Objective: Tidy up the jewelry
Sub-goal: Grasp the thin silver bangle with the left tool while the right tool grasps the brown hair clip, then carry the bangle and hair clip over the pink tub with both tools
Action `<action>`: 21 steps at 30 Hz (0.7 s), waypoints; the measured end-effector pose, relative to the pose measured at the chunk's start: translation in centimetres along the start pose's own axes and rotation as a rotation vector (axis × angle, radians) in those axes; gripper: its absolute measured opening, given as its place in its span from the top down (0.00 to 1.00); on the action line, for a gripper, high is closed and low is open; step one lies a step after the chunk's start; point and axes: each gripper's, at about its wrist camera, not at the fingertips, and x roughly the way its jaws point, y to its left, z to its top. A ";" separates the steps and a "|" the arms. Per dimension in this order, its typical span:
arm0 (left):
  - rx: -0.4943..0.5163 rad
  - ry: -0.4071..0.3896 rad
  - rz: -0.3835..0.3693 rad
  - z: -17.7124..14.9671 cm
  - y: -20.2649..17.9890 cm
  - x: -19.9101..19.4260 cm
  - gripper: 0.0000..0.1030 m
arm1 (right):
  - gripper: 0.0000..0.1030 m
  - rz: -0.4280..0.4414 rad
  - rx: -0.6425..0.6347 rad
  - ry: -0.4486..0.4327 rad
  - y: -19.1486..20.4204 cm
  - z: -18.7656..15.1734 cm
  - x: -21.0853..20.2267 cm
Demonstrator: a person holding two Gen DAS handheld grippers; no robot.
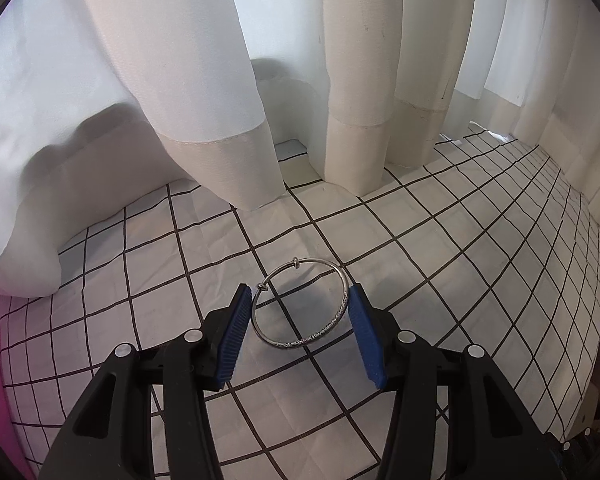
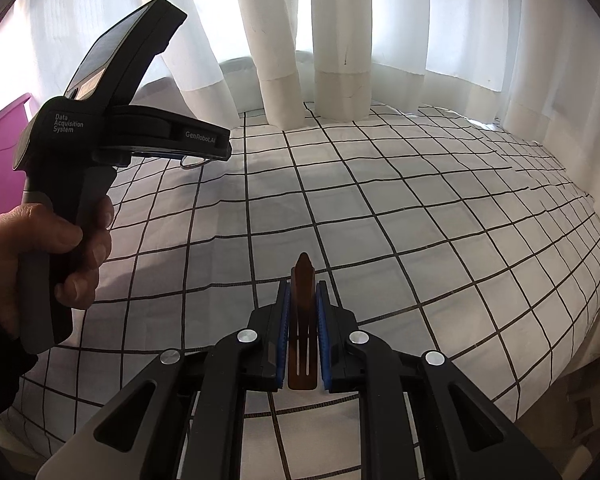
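step: both pieces lifted off bed (image 1: pixel 440 240) | left gripper (image 1: pixel 300 308) clamping silver bangle (image 1: pixel 300 302) | right gripper (image 2: pixel 302 312) pinching brown hair clip (image 2: pixel 302 320) | next: carry to storage, none visible

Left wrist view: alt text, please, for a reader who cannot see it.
The left gripper holds a silver bangle between its blue pads, above a white cloth with a black grid. White curtains hang behind.

Checked cloth (image 2: pixel 420 208) lies open; curtains (image 2: pixel 340 40) block its far edge.
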 end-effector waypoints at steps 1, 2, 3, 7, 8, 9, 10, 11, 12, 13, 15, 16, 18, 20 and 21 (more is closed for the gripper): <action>-0.002 -0.002 0.000 0.0 0.0 -0.2 0.53 | 0.88 0.003 0.000 -0.002 -0.1 0.1 -0.2; -0.005 -0.004 0.000 0.0 0.1 -0.5 0.53 | 0.88 0.004 -0.001 -0.004 -0.2 0.3 -0.4; -0.011 -0.007 0.001 0.0 0.1 -0.8 0.53 | 0.88 0.008 -0.003 -0.005 -0.3 0.5 -0.7; -0.041 -0.026 0.004 0.1 0.4 -2.4 0.53 | 0.88 0.025 -0.010 -0.016 -0.8 1.3 -1.9; -0.048 -0.032 0.005 0.2 0.4 -2.9 0.53 | 0.88 0.030 -0.013 -0.020 -1.0 1.5 -2.3; -0.056 -0.039 0.009 0.2 0.5 -3.5 0.53 | 0.88 0.035 -0.016 -0.024 -1.1 1.7 -2.7; -0.065 -0.047 0.011 0.4 0.5 -4.1 0.53 | 0.88 0.041 -0.020 -0.028 -1.3 2.1 -3.1; -0.073 -0.054 0.013 0.4 0.5 -4.8 0.53 | 0.88 0.046 -0.025 -0.033 -1.5 2.4 -3.5; -0.082 -0.060 0.018 0.5 0.5 -5.5 0.53 | 0.88 0.051 -0.033 -0.038 -1.6 2.8 -4.0; -0.090 -0.065 0.022 0.6 0.5 -6.3 0.53 | 0.88 0.055 -0.043 -0.044 -1.7 3.1 -4.4; -0.106 -0.079 0.030 0.8 0.5 -7.9 0.53 | 0.88 0.069 -0.065 -0.054 -1.8 3.9 -5.4; -0.115 -0.086 0.038 0.8 0.6 -8.8 0.53 | 0.88 0.078 -0.074 -0.062 -1.9 4.3 -6.0; -0.138 -0.104 0.053 0.9 0.7 -10.8 0.53 | 0.88 0.102 -0.093 -0.075 -2.0 5.4 -7.1; -0.163 -0.120 0.072 1.0 0.9 -12.8 0.53 | 0.88 0.128 -0.120 -0.088 -1.9 6.3 -8.3; -0.175 -0.129 0.083 1.0 1.1 -13.8 0.53 | 0.88 0.139 -0.138 -0.094 -1.8 6.7 -8.9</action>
